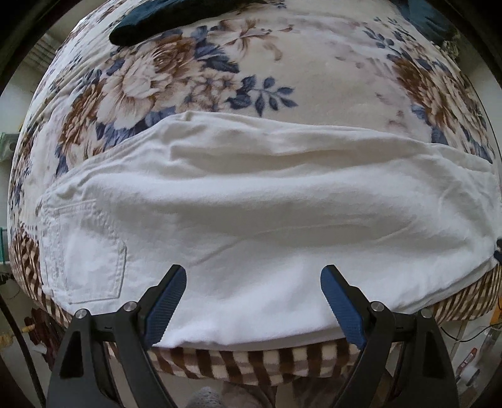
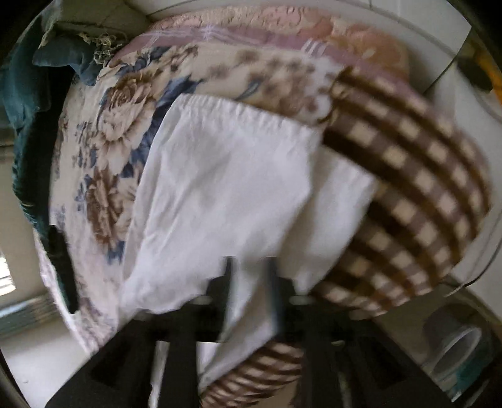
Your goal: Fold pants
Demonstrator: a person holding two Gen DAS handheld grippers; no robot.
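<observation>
White pants (image 1: 251,201) lie folded lengthwise across a floral blanket (image 1: 219,72), back pocket (image 1: 91,263) at the left. My left gripper (image 1: 253,279) is open, its blue-padded fingers (image 1: 169,301) spread over the near edge of the pants, holding nothing. In the blurred right wrist view, my right gripper (image 2: 251,282) is shut on a fold of the white pants (image 2: 226,188) near the leg end, with cloth running between the dark fingers (image 2: 224,282). The hems (image 2: 244,110) lie at the far end.
A brown checked blanket border (image 1: 238,361) hangs over the near edge of the bed and shows in the right wrist view (image 2: 417,163). Dark teal cloth (image 1: 163,18) lies at the far side and also shows at the left of the right wrist view (image 2: 28,94). A container (image 2: 455,351) sits on the floor at the right.
</observation>
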